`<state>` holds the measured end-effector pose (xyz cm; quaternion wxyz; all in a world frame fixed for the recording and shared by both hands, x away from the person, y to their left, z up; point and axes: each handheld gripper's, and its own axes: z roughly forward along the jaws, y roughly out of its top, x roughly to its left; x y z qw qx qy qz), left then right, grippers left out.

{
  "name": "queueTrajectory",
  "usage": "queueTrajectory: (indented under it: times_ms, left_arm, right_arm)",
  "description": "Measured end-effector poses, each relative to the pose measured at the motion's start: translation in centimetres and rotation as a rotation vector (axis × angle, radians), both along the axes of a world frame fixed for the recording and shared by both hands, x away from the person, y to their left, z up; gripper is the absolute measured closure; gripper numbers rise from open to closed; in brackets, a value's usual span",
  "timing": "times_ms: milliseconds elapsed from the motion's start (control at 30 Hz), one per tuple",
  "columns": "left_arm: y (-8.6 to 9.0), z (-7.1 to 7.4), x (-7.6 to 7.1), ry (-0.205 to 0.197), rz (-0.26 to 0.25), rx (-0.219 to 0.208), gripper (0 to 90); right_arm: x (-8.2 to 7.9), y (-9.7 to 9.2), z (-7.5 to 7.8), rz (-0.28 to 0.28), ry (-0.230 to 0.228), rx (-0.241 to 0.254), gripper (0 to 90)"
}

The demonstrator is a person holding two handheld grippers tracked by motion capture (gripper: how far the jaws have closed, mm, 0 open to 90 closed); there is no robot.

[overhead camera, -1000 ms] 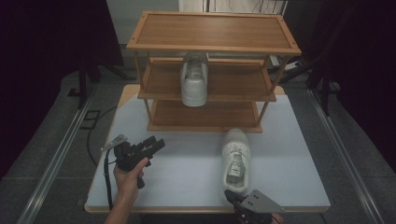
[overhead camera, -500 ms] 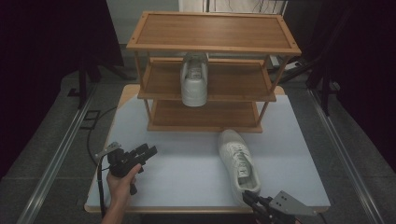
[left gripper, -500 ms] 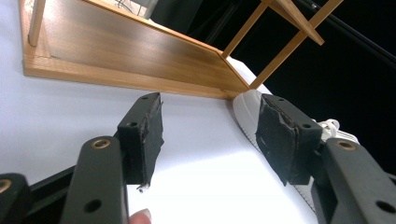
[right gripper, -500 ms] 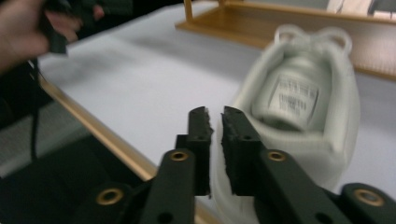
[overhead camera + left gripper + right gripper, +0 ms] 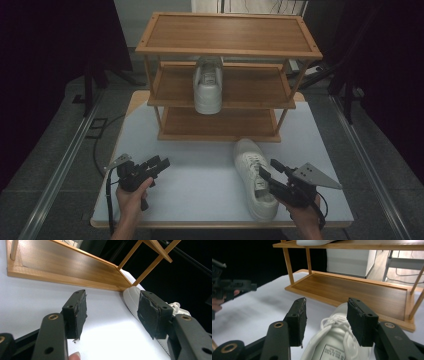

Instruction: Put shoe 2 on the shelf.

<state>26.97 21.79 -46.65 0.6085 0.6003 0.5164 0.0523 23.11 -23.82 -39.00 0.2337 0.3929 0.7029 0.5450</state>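
Right gripper [image 5: 272, 172], lower right — jaws just opened, straddling the white shoe [image 5: 255, 175], no grip; left gripper [image 5: 157, 164] open, empty.

Right gripper [image 5: 266, 172] fingers just opening; left gripper [image 5: 159, 163] spread.

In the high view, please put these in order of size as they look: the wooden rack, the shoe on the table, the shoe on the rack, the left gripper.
1. wooden rack
2. shoe on the table, nearer the camera
3. shoe on the rack, partly hidden, so this ranking is unsure
4. left gripper

Two white shoes [image 5: 253, 177] [image 5: 208, 85], one wooden rack [image 5: 227, 45]
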Motion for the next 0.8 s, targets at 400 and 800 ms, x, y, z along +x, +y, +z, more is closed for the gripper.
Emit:
queueTrajectory:
  times_ms: [400, 800]
  left_arm:
    - [0.0, 0.0, -0.1, 0.008, 0.001, -0.015, 38.9]
    - [0.1, -0.5, 0.2, 0.035, -0.001, -0.028, 38.8]
  right_arm:
    - [1.1, -1.1, -2.6, -0.041, 0.103, -0.034, 46.9]
    - [4.1, 0.4, -5.6, -0.127, 0.166, -0.189, 49.7]
